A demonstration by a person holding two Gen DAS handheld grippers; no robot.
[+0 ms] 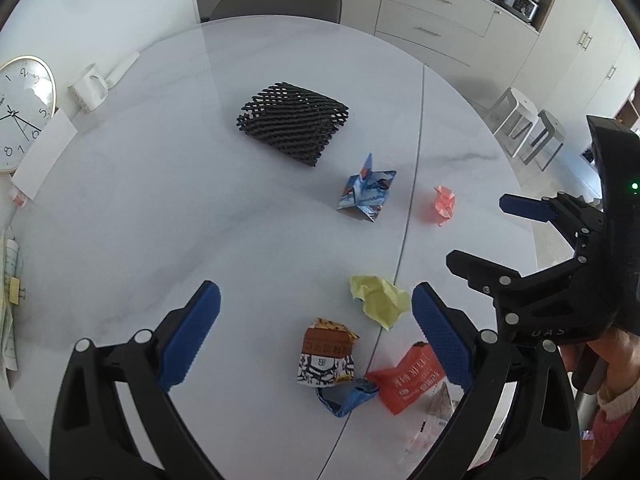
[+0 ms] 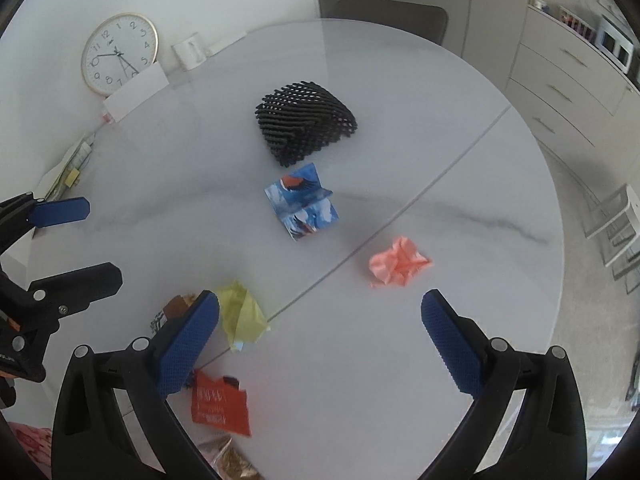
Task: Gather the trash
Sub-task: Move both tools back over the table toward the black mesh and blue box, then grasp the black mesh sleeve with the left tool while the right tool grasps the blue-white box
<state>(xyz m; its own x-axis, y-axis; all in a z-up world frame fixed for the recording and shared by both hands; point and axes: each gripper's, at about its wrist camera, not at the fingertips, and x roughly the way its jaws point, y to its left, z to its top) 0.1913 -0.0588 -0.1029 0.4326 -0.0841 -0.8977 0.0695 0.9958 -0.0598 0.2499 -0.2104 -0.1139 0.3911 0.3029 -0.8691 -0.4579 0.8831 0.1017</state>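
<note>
A round white marble desk (image 1: 120, 208) stands against a white wall. Behind the desk sits a grey chair (image 1: 280, 4); beige drawers (image 1: 436, 12) and two stools (image 1: 528, 120) flank it.

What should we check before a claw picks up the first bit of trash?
1. Left claw open and holding nothing: ok.
2. Right claw open and holding nothing: ok.
3. Trash within sight: ok. Yellow paper ball, brown wrapper and red wrapper lie near the left claw; pink paper ball lies ahead of the right claw.
4. Claws apart from each other: ok.
5. A bin or bag for the trash: cannot tell, none in view.
6. Black foam net counts as trash: cannot tell.
</note>
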